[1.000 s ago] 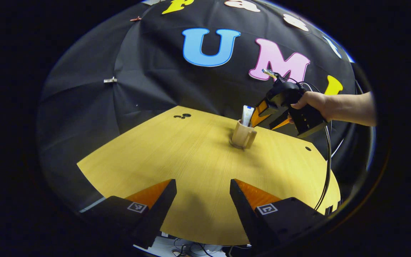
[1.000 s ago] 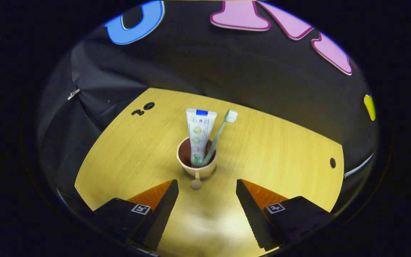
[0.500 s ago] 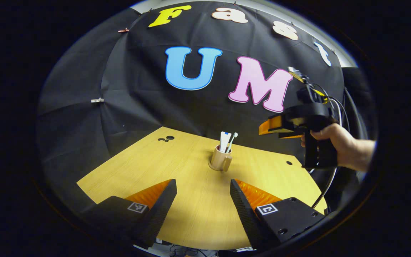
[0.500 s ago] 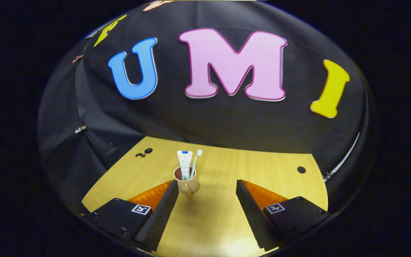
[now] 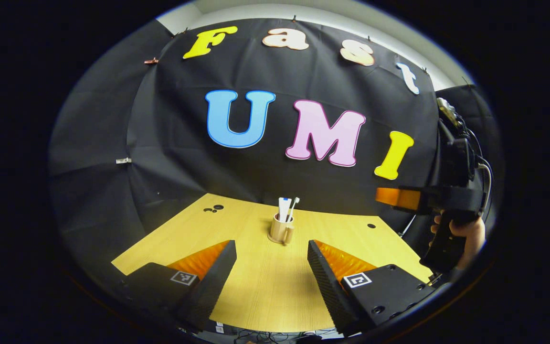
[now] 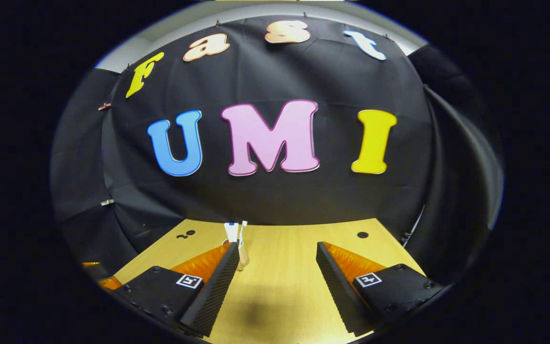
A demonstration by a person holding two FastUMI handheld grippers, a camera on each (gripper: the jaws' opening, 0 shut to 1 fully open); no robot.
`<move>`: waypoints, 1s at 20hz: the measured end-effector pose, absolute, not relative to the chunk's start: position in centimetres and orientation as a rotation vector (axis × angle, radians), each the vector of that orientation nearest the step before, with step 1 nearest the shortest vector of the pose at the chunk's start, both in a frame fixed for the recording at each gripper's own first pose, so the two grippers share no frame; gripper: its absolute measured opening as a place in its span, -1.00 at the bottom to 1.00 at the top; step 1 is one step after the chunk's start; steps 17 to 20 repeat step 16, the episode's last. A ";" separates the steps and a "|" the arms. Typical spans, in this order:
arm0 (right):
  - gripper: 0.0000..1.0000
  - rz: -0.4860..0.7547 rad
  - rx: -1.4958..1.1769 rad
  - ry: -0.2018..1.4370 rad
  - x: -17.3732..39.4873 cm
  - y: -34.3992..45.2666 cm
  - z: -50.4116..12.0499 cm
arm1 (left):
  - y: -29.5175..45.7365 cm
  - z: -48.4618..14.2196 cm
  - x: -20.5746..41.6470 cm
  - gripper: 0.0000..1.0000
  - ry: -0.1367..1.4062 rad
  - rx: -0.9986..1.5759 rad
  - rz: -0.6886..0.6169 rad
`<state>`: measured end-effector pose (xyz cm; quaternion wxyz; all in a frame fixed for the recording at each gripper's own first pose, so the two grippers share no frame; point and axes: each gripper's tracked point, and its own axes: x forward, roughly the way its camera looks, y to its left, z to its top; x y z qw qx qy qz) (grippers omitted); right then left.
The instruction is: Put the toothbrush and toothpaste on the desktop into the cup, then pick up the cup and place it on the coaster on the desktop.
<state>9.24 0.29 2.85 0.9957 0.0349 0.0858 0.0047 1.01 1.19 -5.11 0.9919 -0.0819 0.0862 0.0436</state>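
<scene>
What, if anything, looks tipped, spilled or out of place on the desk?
Nothing stands out. The cup stands upright on the desk with the toothpaste and toothbrush inside it.

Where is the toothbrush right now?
In the left gripper view, the toothbrush stands in the cup beside the toothpaste, mid-desk toward the back wall.

right gripper (image 5: 387, 197) pulled back and away from the cup (image 5: 280, 230), both grippers farther off

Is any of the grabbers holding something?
No. The left gripper and right gripper are both open and empty; the cup stands alone on the desktop.
</scene>
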 end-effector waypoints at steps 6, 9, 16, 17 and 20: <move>0.99 -0.079 0.082 0.166 1.9 -2.7 1.6 | -0.2 -4.3 -1.9 0.90 0.091 -0.114 0.060; 0.99 -0.111 0.094 0.193 -1.2 -3.2 0.4 | -0.5 -4.5 -3.0 0.91 0.086 -0.109 0.045; 0.99 -0.135 0.089 0.239 -5.8 -2.5 -2.7 | -1.3 -5.7 -4.3 0.91 0.116 -0.115 0.019; 0.99 -0.135 0.089 0.239 -5.8 -2.5 -2.7 | -1.3 -5.7 -4.3 0.91 0.116 -0.115 0.019; 0.99 -0.135 0.089 0.239 -5.8 -2.5 -2.7 | -1.3 -5.7 -4.3 0.91 0.116 -0.115 0.019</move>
